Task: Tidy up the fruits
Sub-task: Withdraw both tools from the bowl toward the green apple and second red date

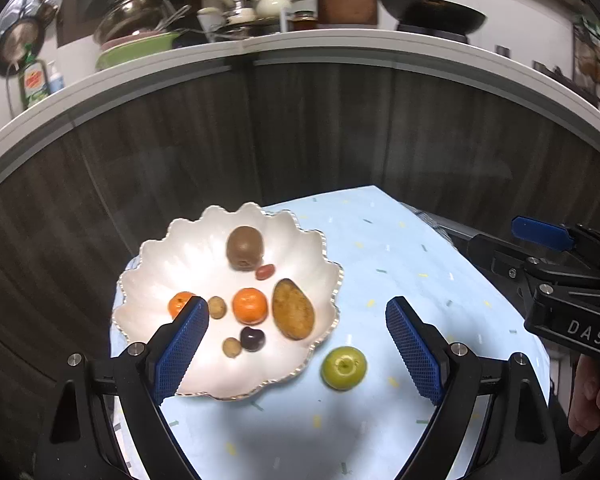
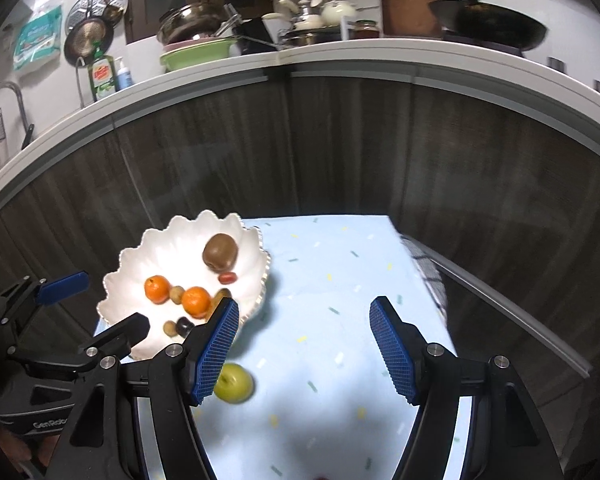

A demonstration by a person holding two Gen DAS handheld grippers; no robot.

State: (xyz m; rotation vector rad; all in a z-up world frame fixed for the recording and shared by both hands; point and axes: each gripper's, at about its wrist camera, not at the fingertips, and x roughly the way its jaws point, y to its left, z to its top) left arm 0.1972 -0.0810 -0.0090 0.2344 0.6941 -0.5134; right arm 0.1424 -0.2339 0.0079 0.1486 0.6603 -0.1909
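Note:
A white scalloped bowl (image 1: pixel 172 264) sits on a light blue cloth (image 1: pixel 380 248) and holds a kiwi (image 1: pixel 244 247), two oranges (image 1: pixel 250 306), a brown oval fruit (image 1: pixel 293 314), a dark plum (image 1: pixel 253 338), a red grape tomato (image 1: pixel 265 272) and small brown fruits. A green apple (image 1: pixel 344 367) lies on the cloth just right of the bowl. My left gripper (image 1: pixel 296 344) is open above the bowl's near edge and the apple. My right gripper (image 2: pixel 304 344) is open and empty over the cloth, with the apple (image 2: pixel 234 388) by its left finger and the bowl (image 2: pixel 140 256) to its left.
The right gripper's body (image 1: pixel 556 280) shows at the right edge of the left wrist view. Dark cabinet fronts (image 1: pixel 300 128) stand close behind the table. A white counter (image 1: pixel 340 40) above carries dishes, a wok and bottles. The table's right edge (image 2: pixel 428 264) drops off.

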